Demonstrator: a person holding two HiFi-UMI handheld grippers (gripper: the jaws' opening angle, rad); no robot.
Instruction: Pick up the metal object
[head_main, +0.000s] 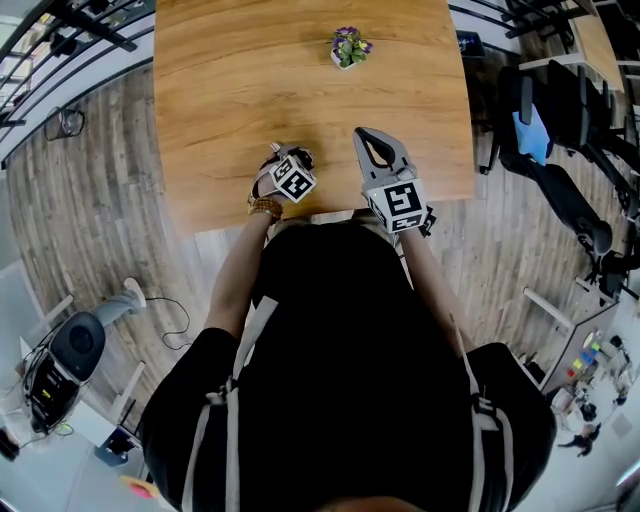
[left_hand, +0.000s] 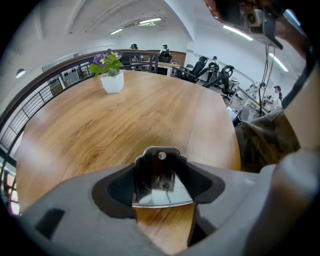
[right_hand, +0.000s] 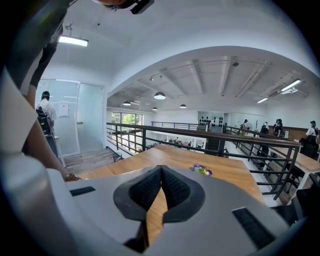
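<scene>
A shiny flat metal object (left_hand: 159, 176) with a small hole near its top edge stands between the dark pads of my left gripper (left_hand: 161, 186); both pads touch its side edges, just above the wooden table (left_hand: 100, 130). In the head view the left gripper (head_main: 281, 155) points steeply down near the table's front edge, and the metal object is hidden under it. My right gripper (head_main: 366, 136) hovers to its right over the table, jaws shut with the pads (right_hand: 161, 186) meeting at their tips and nothing between them.
A small white pot with purple flowers (head_main: 348, 48) stands at the far middle of the table (head_main: 230, 90). Office chairs (head_main: 560, 130) stand to the right and a railing (head_main: 60, 40) runs at the far left. The person's body covers the table's near edge.
</scene>
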